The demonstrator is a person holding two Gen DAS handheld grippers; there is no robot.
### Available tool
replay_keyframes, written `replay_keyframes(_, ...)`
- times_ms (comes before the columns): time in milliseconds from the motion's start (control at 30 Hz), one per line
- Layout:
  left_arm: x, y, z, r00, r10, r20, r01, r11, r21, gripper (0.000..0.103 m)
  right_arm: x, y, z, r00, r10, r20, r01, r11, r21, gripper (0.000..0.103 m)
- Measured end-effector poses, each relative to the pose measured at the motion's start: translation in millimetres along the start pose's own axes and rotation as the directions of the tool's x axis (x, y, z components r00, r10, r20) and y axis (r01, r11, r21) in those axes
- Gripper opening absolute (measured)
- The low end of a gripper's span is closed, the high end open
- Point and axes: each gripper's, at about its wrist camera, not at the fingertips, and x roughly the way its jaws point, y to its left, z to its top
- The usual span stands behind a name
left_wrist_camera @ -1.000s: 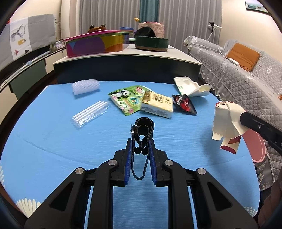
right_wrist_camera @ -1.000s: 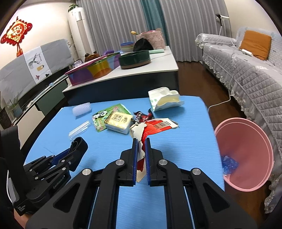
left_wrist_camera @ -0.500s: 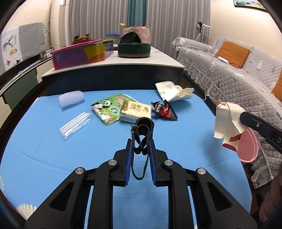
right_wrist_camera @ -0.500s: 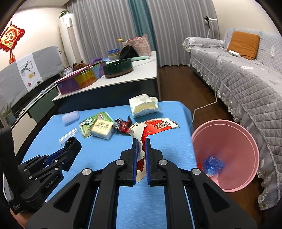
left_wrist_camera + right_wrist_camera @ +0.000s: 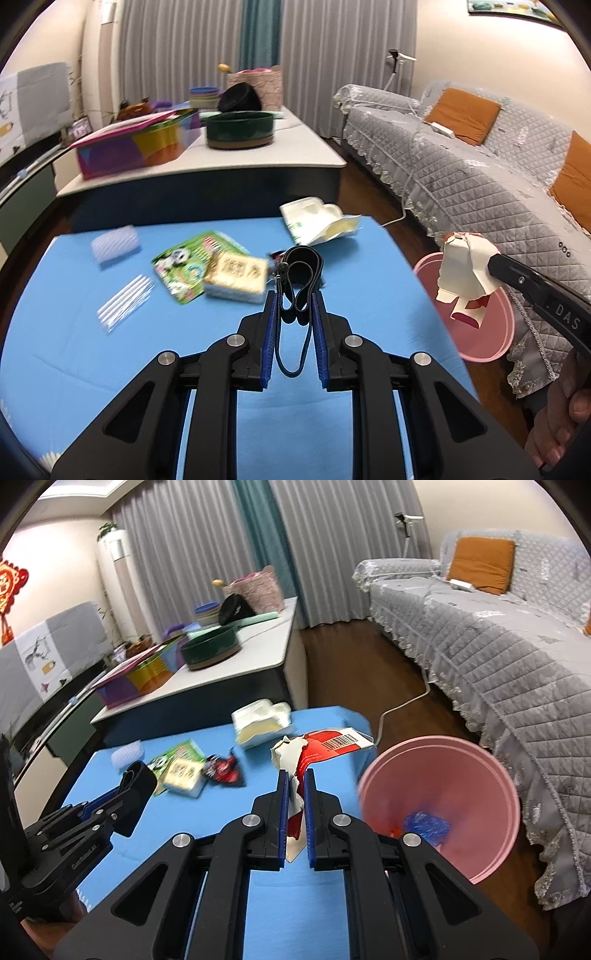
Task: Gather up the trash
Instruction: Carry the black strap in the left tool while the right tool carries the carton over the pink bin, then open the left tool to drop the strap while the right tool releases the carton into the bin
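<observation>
My left gripper (image 5: pixel 293 301) is shut on a black looped strap (image 5: pixel 301 267), held above the blue table (image 5: pixel 74 350). My right gripper (image 5: pixel 295 779) is shut on a torn red and white carton (image 5: pixel 325 740), which also shows at the right of the left wrist view as the carton (image 5: pixel 463 277) over the bin's rim. The pink trash bin (image 5: pixel 443 771) stands on the floor beside the table's right edge, with blue and red scraps inside. In the right wrist view the left gripper (image 5: pixel 127 786) and strap sit at the lower left.
On the table lie a green panda wrapper (image 5: pixel 184 267), a yellow tissue pack (image 5: pixel 236 277), a red and black wrapper (image 5: pixel 223 770), a white foam box (image 5: pixel 317 219), a foam net (image 5: pixel 116 243) and clear straws (image 5: pixel 125 302). A grey sofa (image 5: pixel 480 177) stands right; a white cabinet (image 5: pixel 207 162) behind.
Both grippers have moved right toward the table's edge and risen slightly, keeping their loads. The pink bin now looms larger and nearer in the right wrist view.
</observation>
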Motion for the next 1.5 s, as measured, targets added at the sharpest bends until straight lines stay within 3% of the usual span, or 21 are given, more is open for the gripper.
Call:
replay_keyframes(400, 16.3, -67.7, 31.9, 0.993, -0.116, 0.012, 0.115, 0.99, 0.086, 0.018, -26.2, -80.8, 39.3, 0.983, -0.169, 0.069, 0.163, 0.983, 0.082, 0.008)
replay_keyframes(733, 42.5, -129.1, 50.0, 0.97, -0.243, -0.01, 0.241, 0.959, 0.146, 0.018, -25.9, -133.7, 50.5, 0.97, -0.237, 0.056, 0.227, 0.963, 0.145, 0.008)
replay_keyframes(1000, 70.5, -160.0, 51.9, 0.955, -0.293, -0.048, 0.297, 0.94, 0.17, 0.018, -15.5, -145.7, 49.4, 0.968, -0.249, 0.039, 0.241, 0.958, 0.156, 0.008)
replay_keyframes(1500, 100.4, -182.5, 50.1, 0.938, -0.333, -0.099, 0.346, 0.919, 0.189, 0.019, -1.8, -156.5, 42.1, 0.963, -0.269, 0.004, 0.265, 0.951, 0.159, 0.01)
